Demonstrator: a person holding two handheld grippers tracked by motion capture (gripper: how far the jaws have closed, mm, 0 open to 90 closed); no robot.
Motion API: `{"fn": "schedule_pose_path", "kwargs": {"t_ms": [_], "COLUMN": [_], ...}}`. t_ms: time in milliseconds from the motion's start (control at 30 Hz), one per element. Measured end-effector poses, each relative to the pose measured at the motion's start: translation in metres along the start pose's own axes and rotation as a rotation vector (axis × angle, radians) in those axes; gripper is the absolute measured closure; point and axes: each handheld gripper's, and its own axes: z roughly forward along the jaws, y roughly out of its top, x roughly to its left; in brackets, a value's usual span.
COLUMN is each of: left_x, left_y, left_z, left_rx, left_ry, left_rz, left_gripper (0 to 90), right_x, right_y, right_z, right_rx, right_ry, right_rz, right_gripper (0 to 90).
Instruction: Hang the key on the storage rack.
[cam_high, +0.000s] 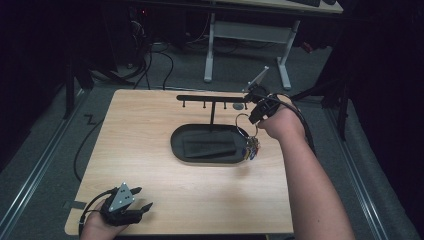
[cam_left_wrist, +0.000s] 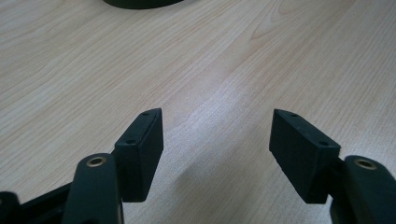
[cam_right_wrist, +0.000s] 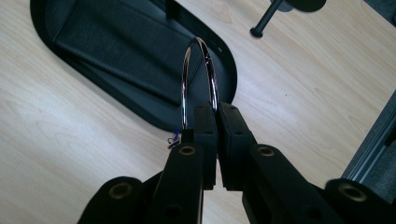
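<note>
1. One light wooden table (cam_high: 165, 195) was seen from above, with dark floor and a white desk frame (cam_high: 247, 35) behind it.
2. A black oval tray (cam_high: 176, 142) was set near the middle of the table; in the right gripper view its rim (cam_right_wrist: 56, 49) was seen enclosing a darker raised pad.
3. A black stand with a horizontal bar (cam_high: 200, 97) and short pegs hanging from it was planted at the tray's far edge, its thin post rising from the tray.
4. The right gripper (cam_high: 256, 114) was held above the tray's right end, just below the bar's right end, its jaws pressed together on a silver key ring (cam_high: 243, 120).
5. In the right gripper view the key ring (cam_right_wrist: 198, 70) was seen rising as a loop from between the clamped pads.
6. A bunch of keys (cam_high: 251, 147) was hung from the ring, over the tray's right rim; whether it touched the rim could not be told, the picture being dim there.
7. The left gripper (cam_high: 141, 199) was rested near the table's near left corner, well apart from the tray.
8. In the left gripper view the left gripper (cam_left_wrist: 217, 154) was shown with jaws spread wide over bare wood, nothing between them.
</note>
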Motion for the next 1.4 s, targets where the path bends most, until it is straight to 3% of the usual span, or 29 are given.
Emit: {"fn": "schedule_pose_path", "kwargs": {"t_ms": [433, 1100, 1400], "left_x": [0.0, 0.001, 0.002], "left_y": [-0.002, -0.003, -0.004], "left_z": [0.001, 0.0, -0.001], "left_rx": [0.011, 0.007, 0.005], "left_ry": [-0.004, -0.022, -0.019], "left_rz": [-0.001, -0.014, -0.02], "left_gripper": [35.6, 35.5, 35.5], "right_x": [-0.02, -0.032, -0.035], "right_y": [0.017, 0.023, 0.028], "right_z": [0.01, 0.028, 0.038], "right_rx": [-0.028, -0.028, -0.064], "right_ry": [-0.013, -0.017, -0.073], "right_rz": [0.052, 0.085, 0.072], "right_gripper": [87.8, 87.6, 83.8]}}
